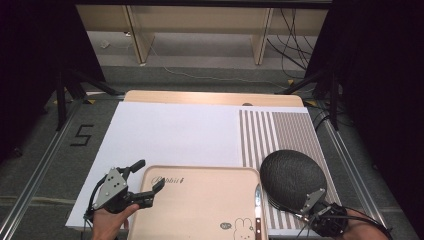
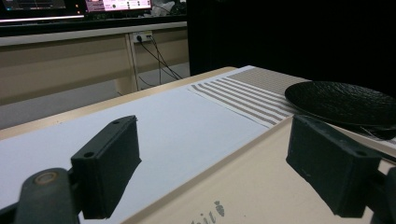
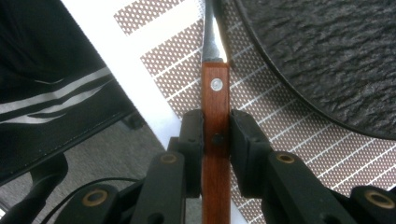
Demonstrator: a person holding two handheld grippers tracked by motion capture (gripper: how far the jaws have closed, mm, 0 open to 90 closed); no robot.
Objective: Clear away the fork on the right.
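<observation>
A person's right hand-held gripper [image 3: 215,140] clamps the reddish wooden handle of a table knife [image 3: 215,121], its two black jaws pressed against either side of the handle just below a silver rivet. In the right gripper view the knife's metal neck runs up past the rim of a black textured plate [image 3: 327,56], above a brown-and-white striped placemat [image 3: 177,60].

From the high view the knife [image 1: 258,212] lies along the right edge of a beige serving tray [image 1: 200,200] printed with a rabbit drawing, between the tray and the black plate [image 1: 292,177], which rests on the striped placemat [image 1: 280,132]. The right hand-held gripper [image 1: 306,209] sits at the plate's near right edge.

The left hand-held gripper [image 1: 145,177] is held at the tray's left corner with its jaws spread wide and nothing between them; the left gripper view looks across the tray [image 2: 261,186] and a white sheet [image 2: 177,121] covering the bench [image 1: 210,96] toward the plate [image 2: 341,100].
</observation>
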